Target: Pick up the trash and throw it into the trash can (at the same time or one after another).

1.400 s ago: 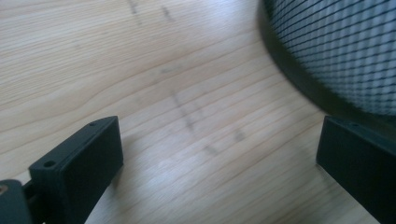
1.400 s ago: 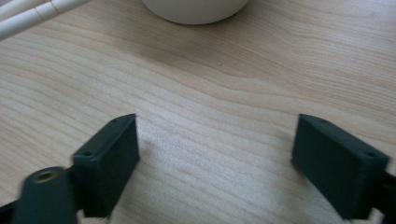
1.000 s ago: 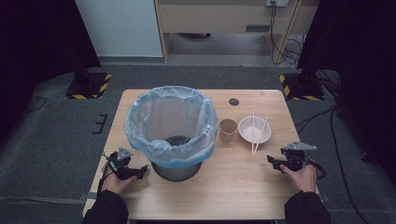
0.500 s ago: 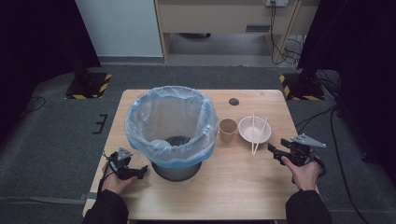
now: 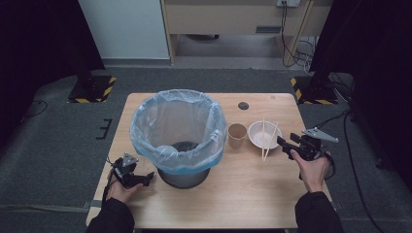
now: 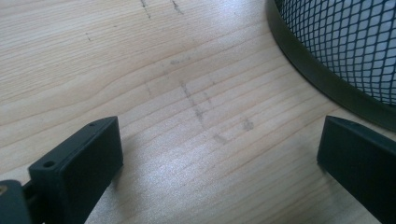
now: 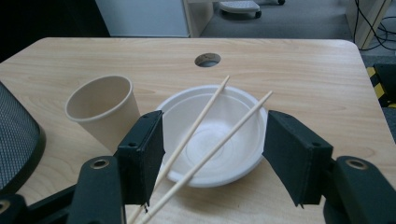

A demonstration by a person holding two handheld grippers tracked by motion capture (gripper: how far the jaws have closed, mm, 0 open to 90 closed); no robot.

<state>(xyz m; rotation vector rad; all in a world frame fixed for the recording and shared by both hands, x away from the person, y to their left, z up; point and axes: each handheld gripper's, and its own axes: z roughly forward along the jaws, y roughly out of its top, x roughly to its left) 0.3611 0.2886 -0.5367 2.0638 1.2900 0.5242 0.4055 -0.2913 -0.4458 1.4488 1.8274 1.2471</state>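
Right gripper held above the table at its right side, just beside the white bowl, pointing toward it. Jaws apart, just now closing somewhat, gripping nothing; seen in the right gripper view framing the bowl and the near ends of the two chopsticks without touching either. Chopsticks laid side by side across the bowl rim, slanting, far ends past the rim toward the table's back edge, near ends overhanging the front rim. Paper cup upright just left of the bowl, apart from it; same cup at left in the right gripper view. Round hole in the tabletop behind cup and bowl. Left gripper low at the table's front left, just beside the base of the black mesh bin. Jaws wide apart, empty, bare wood between them in the left gripper view; mesh wall and base ring of the bin at upper right there. Bin lined with a pale blue bag folded over the rim, standing left of centre on the table.
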